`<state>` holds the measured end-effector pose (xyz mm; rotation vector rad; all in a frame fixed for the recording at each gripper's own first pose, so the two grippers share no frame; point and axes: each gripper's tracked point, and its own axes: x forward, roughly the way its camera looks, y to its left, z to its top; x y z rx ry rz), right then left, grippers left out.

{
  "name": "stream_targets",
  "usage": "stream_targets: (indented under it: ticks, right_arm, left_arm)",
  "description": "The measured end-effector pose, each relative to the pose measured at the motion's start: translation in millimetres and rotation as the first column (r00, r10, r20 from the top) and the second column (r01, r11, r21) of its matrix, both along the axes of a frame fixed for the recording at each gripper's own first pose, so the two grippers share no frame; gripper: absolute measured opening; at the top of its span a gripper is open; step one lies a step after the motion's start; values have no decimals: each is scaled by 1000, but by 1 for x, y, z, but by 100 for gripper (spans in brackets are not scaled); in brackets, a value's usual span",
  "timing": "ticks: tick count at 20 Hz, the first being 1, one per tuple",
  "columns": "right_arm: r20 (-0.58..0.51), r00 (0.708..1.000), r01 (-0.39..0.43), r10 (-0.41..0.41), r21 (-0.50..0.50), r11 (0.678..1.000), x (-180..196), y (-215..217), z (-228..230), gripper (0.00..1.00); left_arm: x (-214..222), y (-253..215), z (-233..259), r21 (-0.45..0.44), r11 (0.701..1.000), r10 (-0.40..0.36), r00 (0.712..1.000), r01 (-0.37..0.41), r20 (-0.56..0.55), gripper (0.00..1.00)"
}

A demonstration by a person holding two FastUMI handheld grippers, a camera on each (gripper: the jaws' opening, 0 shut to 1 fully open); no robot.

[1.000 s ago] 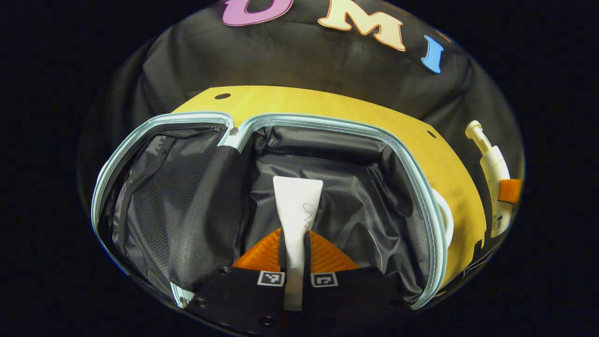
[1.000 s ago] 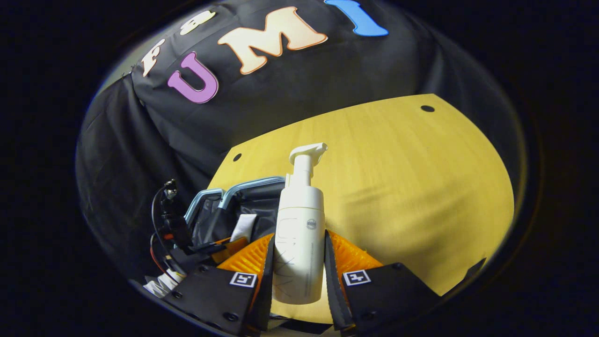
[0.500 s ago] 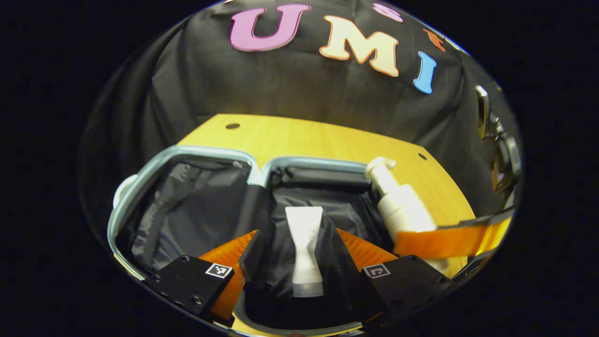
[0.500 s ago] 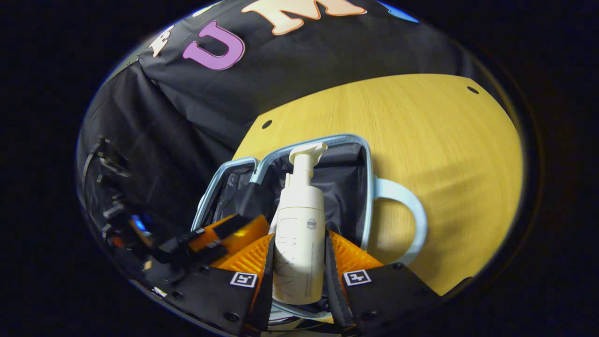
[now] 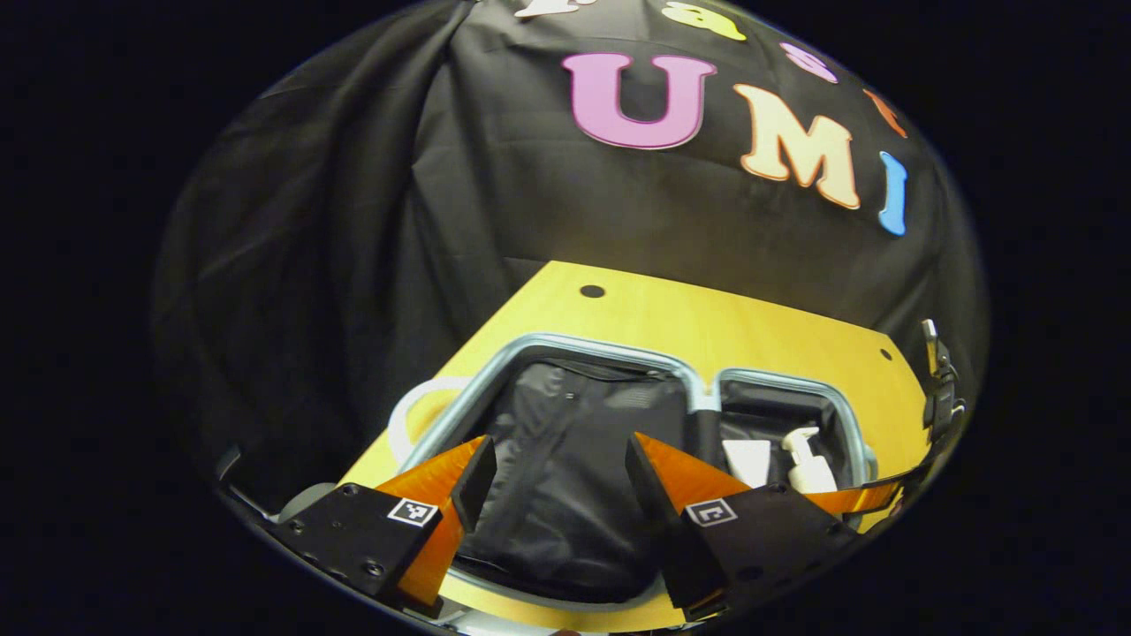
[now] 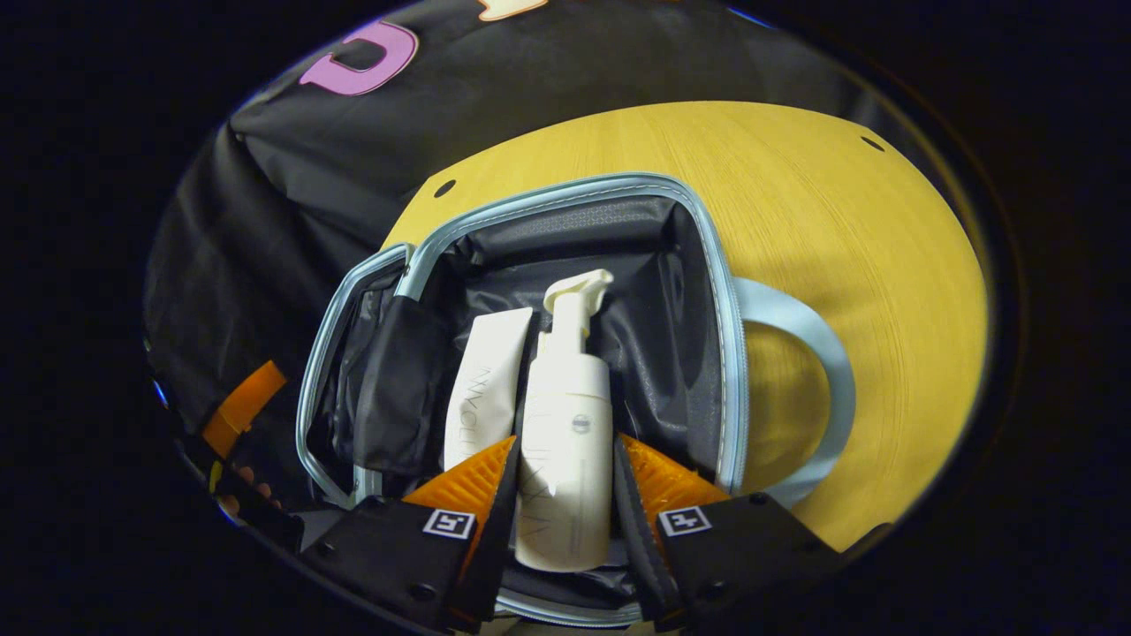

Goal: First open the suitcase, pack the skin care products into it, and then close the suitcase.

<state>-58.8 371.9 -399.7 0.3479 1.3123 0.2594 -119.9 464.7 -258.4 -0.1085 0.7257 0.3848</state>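
Clamping the pump bottle (image 6: 565, 442) over the open suitcase (image 6: 565, 190), right claw (image 6: 562, 495) (left claw (image 5: 555, 481) apart) beside the tube (image 6: 484, 389).

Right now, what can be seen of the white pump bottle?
The white plastic pump bottle has a cylindrical body, a narrow neck and a nozzle head. The right gripper is shut on its lower body, holding it in the open suitcase's dark-lined right half, beside the flat white tube. Faint print marks its front.
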Motion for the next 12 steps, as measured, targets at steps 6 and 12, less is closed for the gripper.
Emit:
stream_targets:
  ticks: [6, 12]
  right_arm:
    - [191, 979, 44, -66, 119, 992, 43, -9, 77, 93]
    - [359, 927, 106, -113, 39, 994, 72, -78, 117, 93]
  left_arm:
    - [14, 89, -17, 67, 997, 34, 997, -30, -67, 86]
    - [16, 155, -62, 33, 996, 89, 982, -84, -165, 86]
